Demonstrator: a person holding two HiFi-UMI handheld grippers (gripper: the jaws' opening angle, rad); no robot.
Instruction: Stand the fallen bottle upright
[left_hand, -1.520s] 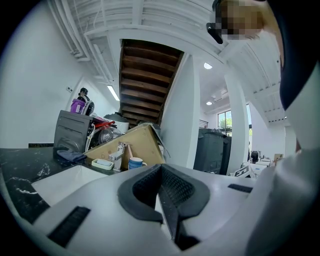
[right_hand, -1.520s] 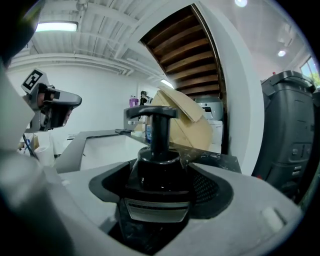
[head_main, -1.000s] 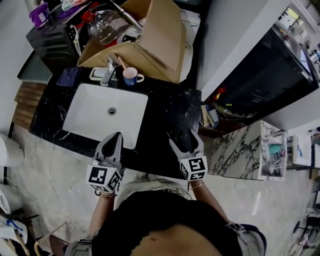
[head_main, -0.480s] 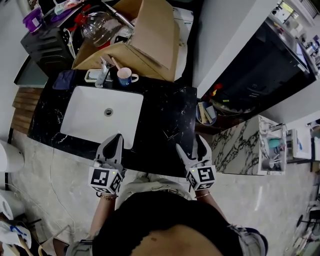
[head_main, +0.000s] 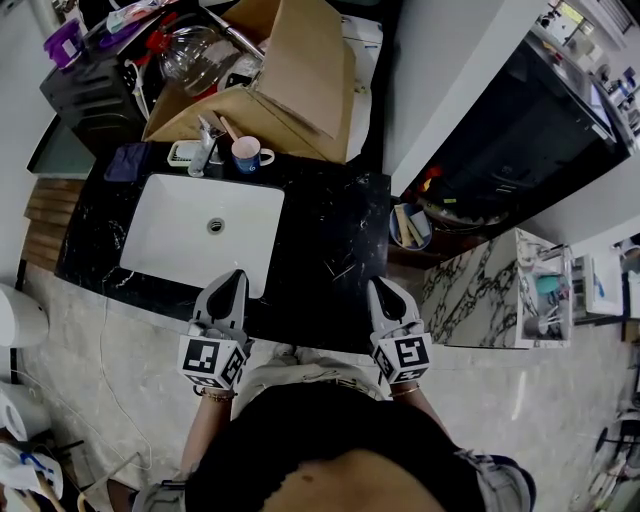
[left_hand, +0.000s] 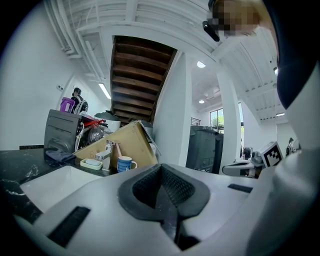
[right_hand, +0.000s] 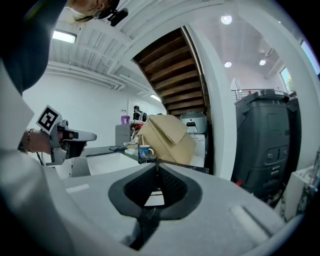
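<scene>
No fallen bottle shows in any view. My left gripper (head_main: 233, 277) hovers over the front edge of the black marble counter (head_main: 330, 240), at the near right corner of the white sink (head_main: 200, 225). Its jaws are shut with nothing between them, as the left gripper view confirms (left_hand: 160, 167). My right gripper (head_main: 379, 286) hangs over the counter's front right edge. Its jaws have just been closing and now meet with nothing between them (right_hand: 156, 167).
At the back of the counter stand a blue mug (head_main: 246, 154), a faucet (head_main: 205, 140) and a soap dish (head_main: 182, 152). A big cardboard box (head_main: 300, 70) rises behind them. A dark appliance (head_main: 520, 150) stands to the right.
The right gripper's jaws, spread wide before, have come together on nothing. That gripper has drifted a little right and toward the counter's edge. The left gripper has kept still.
</scene>
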